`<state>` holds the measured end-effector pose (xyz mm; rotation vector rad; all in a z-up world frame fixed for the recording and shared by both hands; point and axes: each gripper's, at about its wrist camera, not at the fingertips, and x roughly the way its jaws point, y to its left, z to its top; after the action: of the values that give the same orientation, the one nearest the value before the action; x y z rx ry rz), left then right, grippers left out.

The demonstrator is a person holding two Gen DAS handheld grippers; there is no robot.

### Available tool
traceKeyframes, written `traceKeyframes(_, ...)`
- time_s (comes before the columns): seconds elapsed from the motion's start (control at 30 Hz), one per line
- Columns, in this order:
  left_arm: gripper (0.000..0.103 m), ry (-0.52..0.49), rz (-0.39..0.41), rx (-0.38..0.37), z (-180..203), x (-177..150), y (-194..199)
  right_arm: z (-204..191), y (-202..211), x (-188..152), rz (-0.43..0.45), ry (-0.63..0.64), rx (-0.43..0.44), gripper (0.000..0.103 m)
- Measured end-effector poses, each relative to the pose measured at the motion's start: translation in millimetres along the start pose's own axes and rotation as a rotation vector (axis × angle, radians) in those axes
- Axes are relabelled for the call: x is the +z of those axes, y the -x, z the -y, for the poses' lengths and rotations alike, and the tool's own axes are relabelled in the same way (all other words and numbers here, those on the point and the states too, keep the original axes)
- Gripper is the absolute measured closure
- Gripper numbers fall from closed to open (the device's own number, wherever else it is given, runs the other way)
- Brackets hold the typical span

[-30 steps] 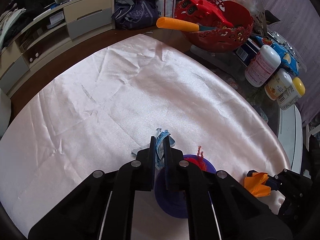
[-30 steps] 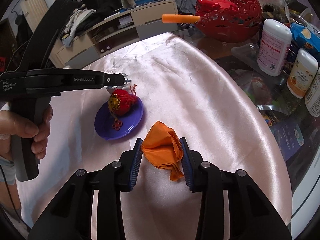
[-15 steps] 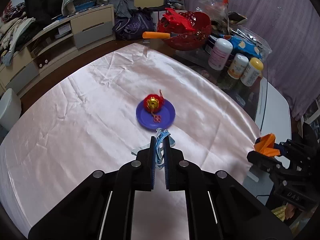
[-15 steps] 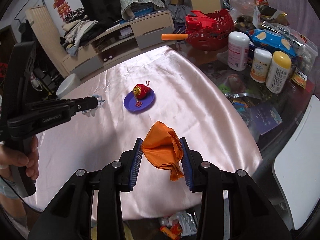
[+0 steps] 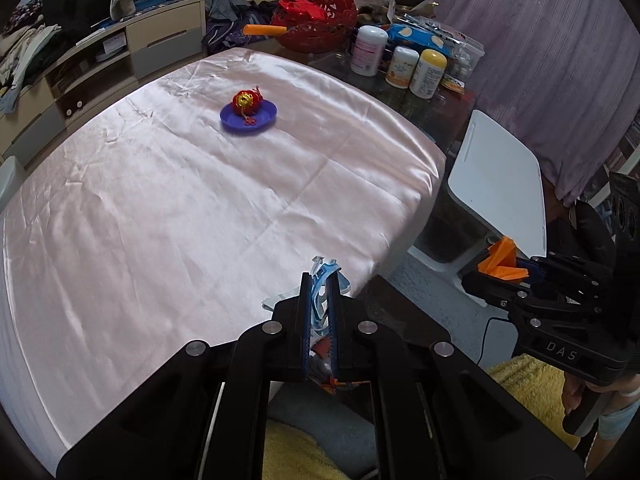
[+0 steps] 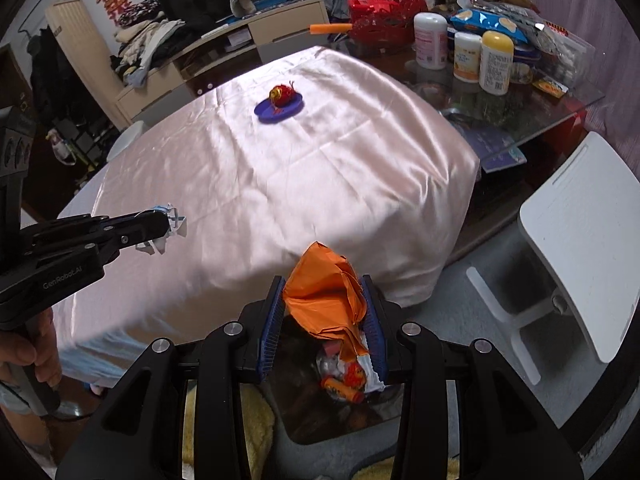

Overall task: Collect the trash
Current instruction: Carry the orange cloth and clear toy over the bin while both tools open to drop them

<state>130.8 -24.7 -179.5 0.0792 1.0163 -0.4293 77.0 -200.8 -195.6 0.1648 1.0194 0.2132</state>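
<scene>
My left gripper (image 5: pixel 320 280) is shut on a blue and white wrapper (image 5: pixel 322 274) and hangs over the near edge of the pink tablecloth (image 5: pixel 180 200). The right wrist view shows that same left gripper (image 6: pixel 162 224) at the left with the wrapper (image 6: pixel 172 220) sticking out of its tip. My right gripper (image 6: pixel 324 292) is shut on a crumpled orange paper (image 6: pixel 326 296), held beyond the table corner above a dark bin (image 6: pixel 340 396) with wrappers inside. In the left wrist view the right gripper (image 5: pixel 500 264) and orange paper (image 5: pixel 502 258) appear at right.
A purple plate (image 5: pixel 248 114) with a red and gold ornament (image 5: pixel 245 101) sits on the cloth. Bottles (image 5: pixel 430 68), snack bags and a red basket (image 5: pixel 316 28) crowd the far glass table end. A white chair (image 6: pixel 580 232) stands right of the bin. A yellow rug (image 5: pixel 304 456) lies below.
Both grippers have drawn back from the plate towards the near table edge, keeping their grips. The bin with trash has come into view under the right gripper.
</scene>
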Motion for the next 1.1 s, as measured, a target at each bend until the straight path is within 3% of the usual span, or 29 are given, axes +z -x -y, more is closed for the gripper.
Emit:
traceKeyframes(0.37, 0.097, -0.006, -0.134, -0.099, 36.6, -67.0, -35.3, 21.0, -21.8, -44.7, -0.097, -0.082, -0.002, 0.065)
traceKeyframes(0.7, 0.096, -0.026, -0.249, -0.135, 57.8, -85.5, -72.0, 33.3, -35.2, -58.7, -0.137, -0.128, -0.001, 0.064)
traceKeyframes(0.8, 0.090, -0.025, -0.252, -0.138, 58.4, -84.5, -74.6, 32.6, -32.2, -55.4, -0.125, -0.132, 0.001, 0.062)
traceKeyframes(0.87, 0.074, -0.029, -0.248, -0.139, 58.0, -84.1, -73.1, 32.2, -31.8, -52.1, -0.123, -0.132, 0.016, 0.061)
traceKeyframes(1.1, 0.063, -0.021, -0.217, -0.109, 46.0, -79.8, -60.3, 35.6, -25.8, -43.4, -0.105, -0.145, 0.003, 0.053)
